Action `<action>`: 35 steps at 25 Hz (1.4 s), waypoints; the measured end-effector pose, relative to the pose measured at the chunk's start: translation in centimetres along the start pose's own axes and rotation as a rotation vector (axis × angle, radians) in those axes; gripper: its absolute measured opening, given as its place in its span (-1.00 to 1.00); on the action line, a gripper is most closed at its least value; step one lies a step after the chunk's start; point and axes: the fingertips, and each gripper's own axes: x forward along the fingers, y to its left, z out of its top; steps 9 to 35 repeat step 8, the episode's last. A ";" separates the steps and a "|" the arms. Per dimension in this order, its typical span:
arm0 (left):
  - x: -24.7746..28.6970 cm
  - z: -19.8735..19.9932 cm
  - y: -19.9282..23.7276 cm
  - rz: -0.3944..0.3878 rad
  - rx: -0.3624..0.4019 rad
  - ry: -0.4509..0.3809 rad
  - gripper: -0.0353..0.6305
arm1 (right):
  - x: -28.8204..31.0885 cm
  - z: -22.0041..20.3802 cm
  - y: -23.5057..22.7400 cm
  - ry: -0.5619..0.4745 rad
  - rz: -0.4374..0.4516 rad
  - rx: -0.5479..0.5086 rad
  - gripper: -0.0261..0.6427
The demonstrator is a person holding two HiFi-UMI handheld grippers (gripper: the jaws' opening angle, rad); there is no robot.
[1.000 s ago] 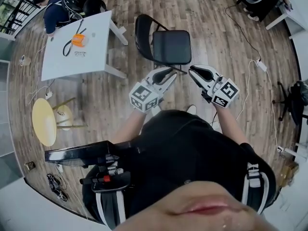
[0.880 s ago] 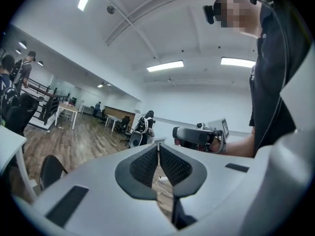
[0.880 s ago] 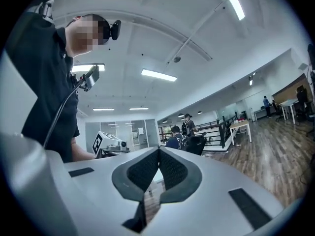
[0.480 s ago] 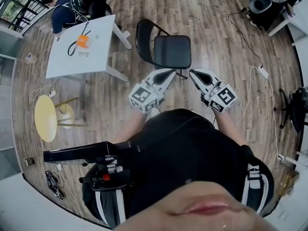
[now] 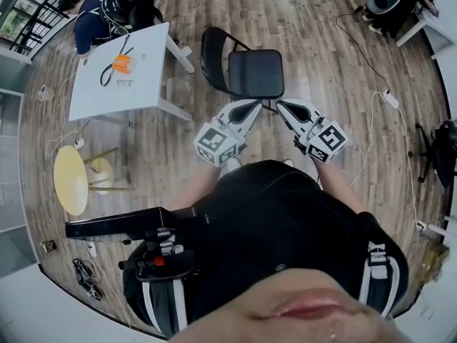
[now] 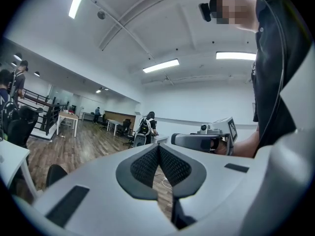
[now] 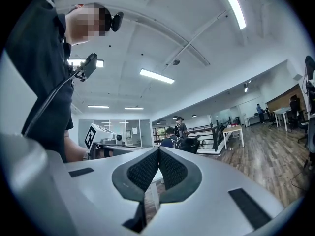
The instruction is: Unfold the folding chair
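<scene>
The black folding chair [image 5: 246,70] stands opened out on the wood floor, its seat flat and its backrest on the left, just beyond both grippers in the head view. My left gripper [image 5: 251,108] is shut and empty, its tip near the seat's front edge. My right gripper [image 5: 285,108] is beside it, also shut with nothing held. In the left gripper view the black pads [image 6: 147,163] of my left gripper [image 6: 158,149] meet, with the right gripper [image 6: 202,140] ahead. In the right gripper view my right gripper [image 7: 158,152] is shut, the pads [image 7: 172,168] pressed together.
A white table [image 5: 118,84] with an orange object [image 5: 122,63] stands left of the chair, with a person [image 5: 96,13] seated behind it. A round yellow side table [image 5: 70,179] is further left. Cables and a power strip [image 5: 389,97] lie at right, near an office chair [image 5: 439,148].
Both grippers' jaws have closed with nothing in them. The two hands have drawn slightly closer together in front of the chair's seat.
</scene>
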 end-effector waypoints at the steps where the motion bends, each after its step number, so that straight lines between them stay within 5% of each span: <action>1: -0.1 -0.1 0.0 -0.001 -0.003 0.001 -0.88 | 0.2 0.0 0.1 0.002 -0.004 -0.006 -0.90; 35: -0.5 -0.7 -0.8 -0.013 0.011 0.020 -0.88 | 0.1 -0.3 1.1 0.008 0.002 -0.026 -0.90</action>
